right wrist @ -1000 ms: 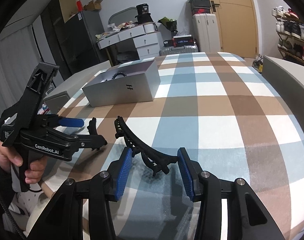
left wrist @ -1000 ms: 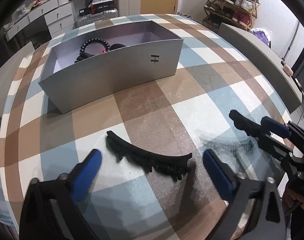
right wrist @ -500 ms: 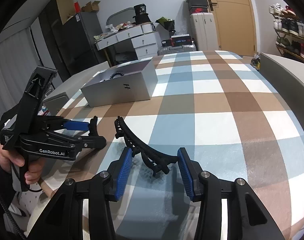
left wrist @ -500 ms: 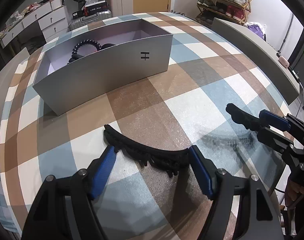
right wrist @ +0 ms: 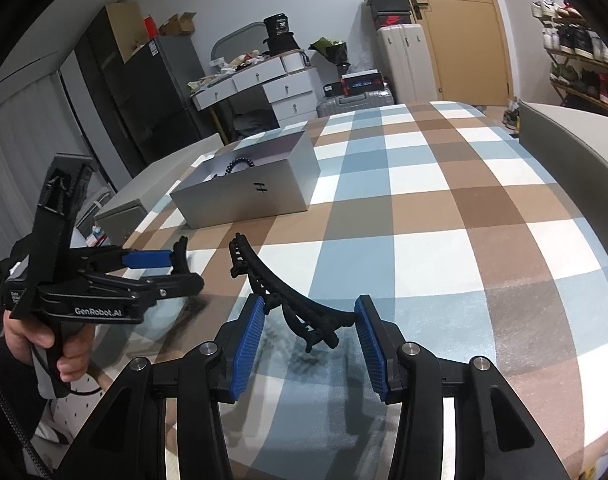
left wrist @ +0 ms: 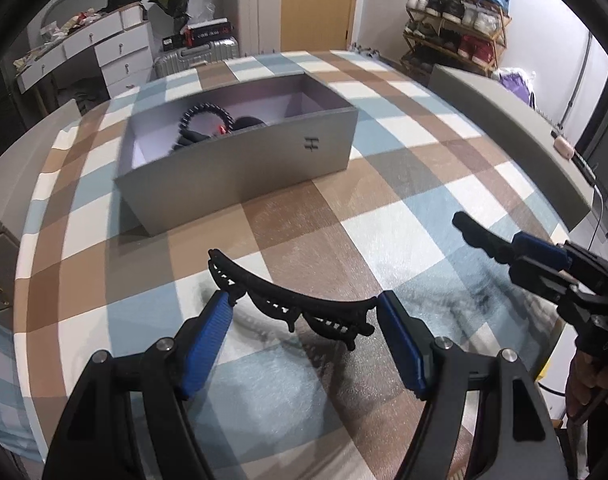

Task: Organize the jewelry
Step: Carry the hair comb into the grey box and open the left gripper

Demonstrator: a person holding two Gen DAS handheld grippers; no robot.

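Note:
A long curved black hair clip [left wrist: 291, 304] lies on the checked tablecloth. In the left wrist view its ends reach my left gripper's [left wrist: 304, 320] blue pads, which are open wide and bracket it. The clip also shows in the right wrist view [right wrist: 287, 300], between the open pads of my right gripper [right wrist: 308, 320], and my left gripper [right wrist: 175, 264] appears there at left. A grey open box [left wrist: 239, 164] stands beyond, holding a black bead bracelet [left wrist: 203, 114] and other dark pieces. My right gripper [left wrist: 488, 240] shows at right in the left wrist view.
The checked tablecloth [right wrist: 444, 220] covers the whole table. Grey chair backs stand at the right edge [left wrist: 516, 128] and left edge [right wrist: 163, 176]. White drawers, suitcases and a shoe rack stand behind the table.
My left gripper has moved forward and narrowed its opening, so the hair clip now spans from pad to pad. The right gripper has hardly moved.

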